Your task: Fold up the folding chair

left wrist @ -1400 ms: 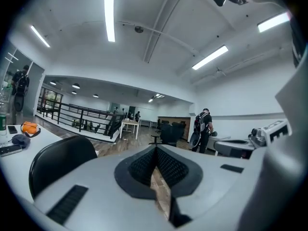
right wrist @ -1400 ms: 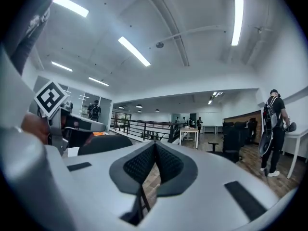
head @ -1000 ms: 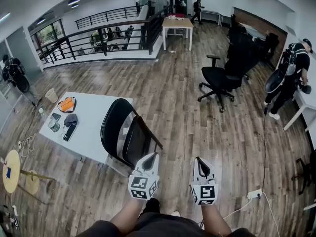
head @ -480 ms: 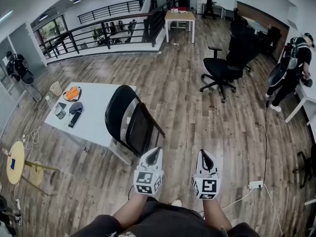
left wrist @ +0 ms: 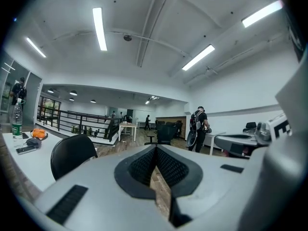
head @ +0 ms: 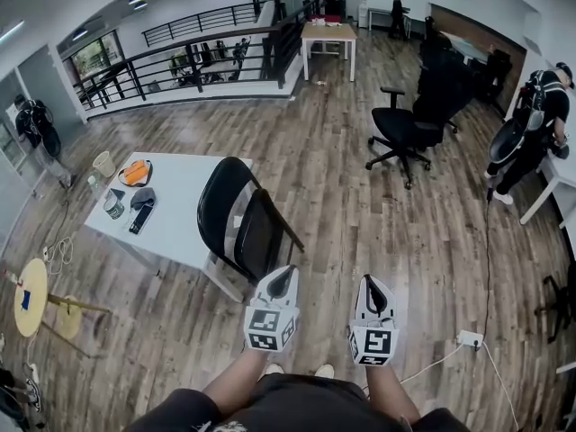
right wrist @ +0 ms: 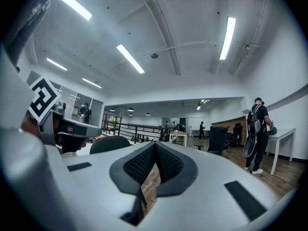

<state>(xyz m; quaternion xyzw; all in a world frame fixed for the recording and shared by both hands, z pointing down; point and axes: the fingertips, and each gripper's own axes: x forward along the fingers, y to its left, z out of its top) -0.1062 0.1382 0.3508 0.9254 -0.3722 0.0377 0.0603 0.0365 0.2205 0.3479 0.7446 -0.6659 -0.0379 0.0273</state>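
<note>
The black folding chair (head: pixel 238 223) stands unfolded on the wood floor, right against the near edge of a white table (head: pixel 184 207). My left gripper (head: pixel 281 278) is shut and empty, just short of the chair's near right corner and apart from it. About a hand's width to the right, my right gripper (head: pixel 373 285) is also shut, with nothing in it, over bare floor. In the left gripper view the jaws (left wrist: pixel 155 150) meet, and the chair's rounded backrest (left wrist: pixel 72 153) shows at lower left. In the right gripper view the jaws (right wrist: pixel 154 148) are together, with the backrest (right wrist: pixel 109 144) to their left.
The table carries an orange object (head: pixel 135 171) and small items at its far left. A black office chair (head: pixel 400 133) stands ahead to the right. A person with a backpack (head: pixel 531 133) is at the right edge. A power strip (head: pixel 468 338) and its cable lie on the floor.
Both grippers have shifted slightly forward with the person, and the chair now looks a bit nearer. Both stay shut. The chair itself has not moved.
</note>
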